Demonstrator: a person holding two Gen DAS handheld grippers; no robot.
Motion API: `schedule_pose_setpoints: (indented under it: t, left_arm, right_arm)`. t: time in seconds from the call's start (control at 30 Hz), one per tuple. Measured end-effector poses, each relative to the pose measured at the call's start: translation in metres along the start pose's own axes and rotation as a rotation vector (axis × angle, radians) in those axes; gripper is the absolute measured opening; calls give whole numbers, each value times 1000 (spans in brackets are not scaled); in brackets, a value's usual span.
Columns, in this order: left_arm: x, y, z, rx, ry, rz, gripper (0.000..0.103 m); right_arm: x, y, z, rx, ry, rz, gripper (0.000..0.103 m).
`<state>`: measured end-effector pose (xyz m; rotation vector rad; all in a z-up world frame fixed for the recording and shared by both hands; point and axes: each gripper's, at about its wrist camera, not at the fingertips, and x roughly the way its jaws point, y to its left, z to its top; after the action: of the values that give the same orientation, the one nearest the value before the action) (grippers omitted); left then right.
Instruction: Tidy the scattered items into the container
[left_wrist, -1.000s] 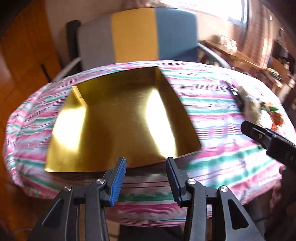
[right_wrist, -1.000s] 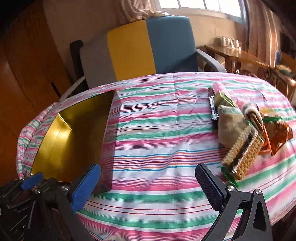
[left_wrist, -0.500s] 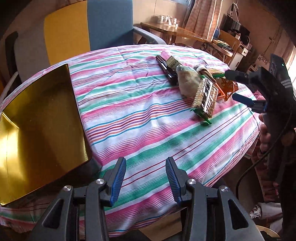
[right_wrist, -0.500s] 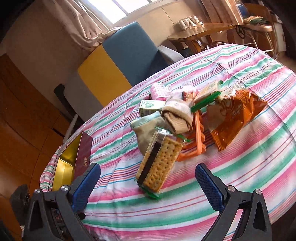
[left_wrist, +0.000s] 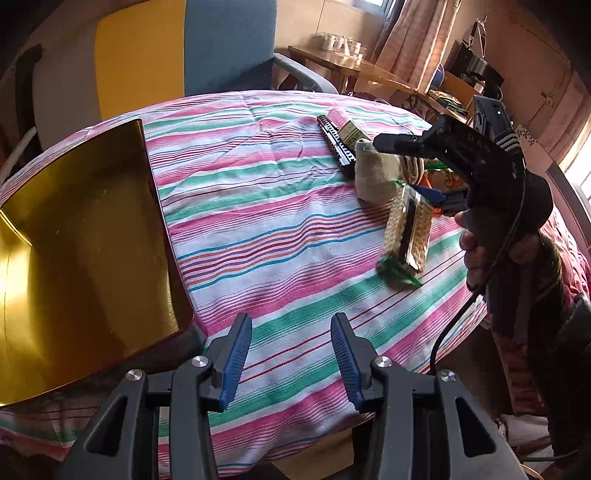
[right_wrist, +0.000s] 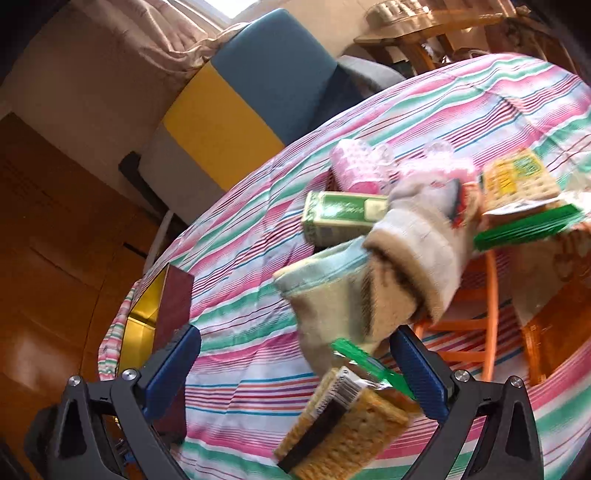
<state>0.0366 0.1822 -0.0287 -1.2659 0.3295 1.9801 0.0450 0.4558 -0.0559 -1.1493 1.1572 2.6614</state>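
A shiny gold box (left_wrist: 74, 236) lies open at the table's left; its corner shows in the right wrist view (right_wrist: 147, 314). A pile of items lies at the right: a cracker pack (left_wrist: 406, 232) (right_wrist: 343, 424), a beige sock (left_wrist: 376, 177) (right_wrist: 332, 302), a rolled sock (right_wrist: 417, 251), a green carton (right_wrist: 343, 218), a pink roll (right_wrist: 354, 166), a black bar (left_wrist: 336, 144), an orange rack (right_wrist: 476, 325). My left gripper (left_wrist: 291, 358) is open and empty over the table's near edge. My right gripper (right_wrist: 303, 369) (left_wrist: 406, 166) is open wide, its fingers on either side of the cracker pack and socks.
A striped cloth (left_wrist: 266, 206) covers the round table. A grey, yellow and blue chair (left_wrist: 166, 59) stands behind it. A wooden side table (left_wrist: 354, 70) stands at the back right. An orange snack bag (right_wrist: 554, 302) and a second cracker pack (right_wrist: 517, 181) lie in the pile.
My left gripper swung from the gold box toward the table's middle and stays open. My right gripper moved in low over the pile, now astride the cracker pack.
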Motion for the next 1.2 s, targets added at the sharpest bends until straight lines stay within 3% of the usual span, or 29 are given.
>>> schedule_pose_setpoints:
  t: [0.17,0.37,0.57,0.7,0.93,1.2]
  left_arm:
    - [-5,1,1,-11,-14,-10,45]
    - [-8,-1,8,-13,-21,-36,45]
    - [2,-15,43,11,-26,-85,46]
    - [15,-32,79,20,-25,-171,46]
    - [59,-64,125,59,23,-221,46]
    - [105,-81,143,89,73,-218,46]
  right_arm:
    - [13,20,-26,-15,87,154,103]
    - [4,23,-47,-2,80,179,103]
    - [-34,5,-62,-4,20,86,103]
    - [-55,-10,-68,-50,-9,-29,103]
    - [-59,-9,-76,-171,-73,-262,103]
    - [-43,-20,-84,-199,-44,-327,103]
